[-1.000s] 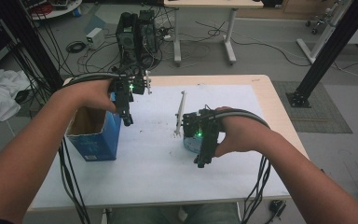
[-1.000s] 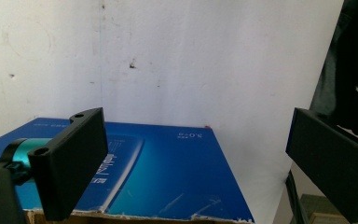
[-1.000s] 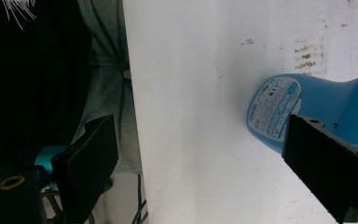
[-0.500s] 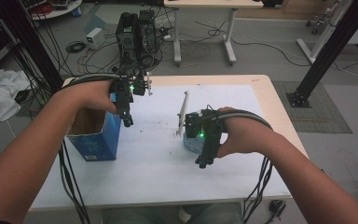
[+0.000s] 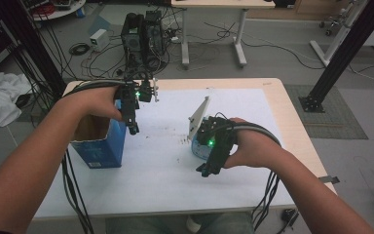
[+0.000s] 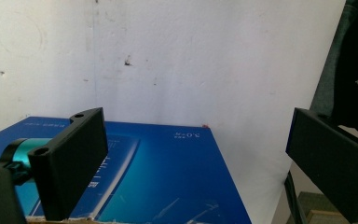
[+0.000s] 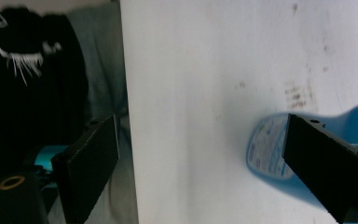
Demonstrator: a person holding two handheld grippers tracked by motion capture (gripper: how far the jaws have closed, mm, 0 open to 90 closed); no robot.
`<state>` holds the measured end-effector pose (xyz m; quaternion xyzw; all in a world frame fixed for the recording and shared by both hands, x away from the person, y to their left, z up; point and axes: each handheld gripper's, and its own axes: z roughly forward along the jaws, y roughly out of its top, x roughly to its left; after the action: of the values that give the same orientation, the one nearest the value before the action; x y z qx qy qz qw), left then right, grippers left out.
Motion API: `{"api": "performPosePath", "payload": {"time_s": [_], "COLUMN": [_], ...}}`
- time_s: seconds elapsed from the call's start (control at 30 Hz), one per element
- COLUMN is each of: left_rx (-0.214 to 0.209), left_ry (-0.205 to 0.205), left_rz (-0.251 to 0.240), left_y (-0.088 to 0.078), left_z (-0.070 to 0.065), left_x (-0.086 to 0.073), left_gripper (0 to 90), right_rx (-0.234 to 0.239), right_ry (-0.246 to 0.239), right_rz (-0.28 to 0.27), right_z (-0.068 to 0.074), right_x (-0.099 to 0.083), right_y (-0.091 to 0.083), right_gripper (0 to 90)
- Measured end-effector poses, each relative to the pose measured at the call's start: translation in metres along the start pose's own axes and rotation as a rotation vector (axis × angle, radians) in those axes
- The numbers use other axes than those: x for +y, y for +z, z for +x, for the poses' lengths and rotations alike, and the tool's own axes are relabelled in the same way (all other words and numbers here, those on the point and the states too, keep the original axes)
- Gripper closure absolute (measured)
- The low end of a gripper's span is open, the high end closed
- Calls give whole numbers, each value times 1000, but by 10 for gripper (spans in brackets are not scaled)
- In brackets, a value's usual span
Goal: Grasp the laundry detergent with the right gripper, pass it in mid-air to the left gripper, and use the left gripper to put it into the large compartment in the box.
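Jaws wide on both. Light-blue plastic bottle point(image 5: 200, 146) lies mid-desk, toward your right edge, beside your right gripper point(image 5: 206, 169). Straddle its body squarely before closing; open blue cardboard box point(image 5: 99, 141) waits left.

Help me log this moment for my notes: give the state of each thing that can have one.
blue box: upright near the table's left edge, top open.
blue bottle: lying on the white table cover, ungripped.
left gripper: open, empty, above the blue box.
right gripper: open, empty, one jaw over the blue bottle.
grey plate: tilted up on the right gripper.
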<state>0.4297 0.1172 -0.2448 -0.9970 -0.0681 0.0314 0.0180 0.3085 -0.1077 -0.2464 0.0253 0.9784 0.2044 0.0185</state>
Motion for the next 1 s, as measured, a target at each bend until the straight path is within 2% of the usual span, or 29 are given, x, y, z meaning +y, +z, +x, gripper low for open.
{"api": "performPosePath", "payload": {"time_s": [0.1, 0.13, 0.27, 0.3, 0.43, 0.63, 0.67, 0.7, 0.73, 0.77, 1.0], "left_rx": [-2, 8, -10, -1, -11, -20, -10, -22, -7, -13, -25], "left_ry": [5, 10, 1, 1, -5, -11, -8, -14, -11, -14, -12], "left_rz": [-1, -5, -7, -10, -7, -6, -6, -5, 2, 1, 5], "left_y": [1, 2, 4, 4, 6, 7, 7, 8, 8, 9, 11], "left_z": [-1, -2, -1, 0, 0, 1, 1, 2, 2, 3, 3], "left_x": [1, 1, 0, 0, -1, -2, -2, -3, -2, -3, -1], "left_gripper": [53, 53, 53, 53, 53, 53, 53, 53, 53, 53, 53], "right_rx": [3, 8, 39, 42, 36, 11, 10, 9, 3, 0, -30], "right_ry": [4, 27, 70, 77, 100, 122, 126, 134, 140, 147, 210], "right_rz": [-109, -141, -283, -315, -399, -445, -450, -457, -463, -468, -479], "right_z": [-1, 0, -5, -7, -9, -8, -8, -7, -6, -5, -7], "right_x": [-7, -9, -24, -27, -40, -61, -65, -70, -75, -79, -115], "right_y": [2, 2, 8, 9, 15, 18, 18, 17, 17, 17, 16], "right_gripper": [99, 99, 99, 99, 99, 99, 99, 99, 99, 99, 99]}}
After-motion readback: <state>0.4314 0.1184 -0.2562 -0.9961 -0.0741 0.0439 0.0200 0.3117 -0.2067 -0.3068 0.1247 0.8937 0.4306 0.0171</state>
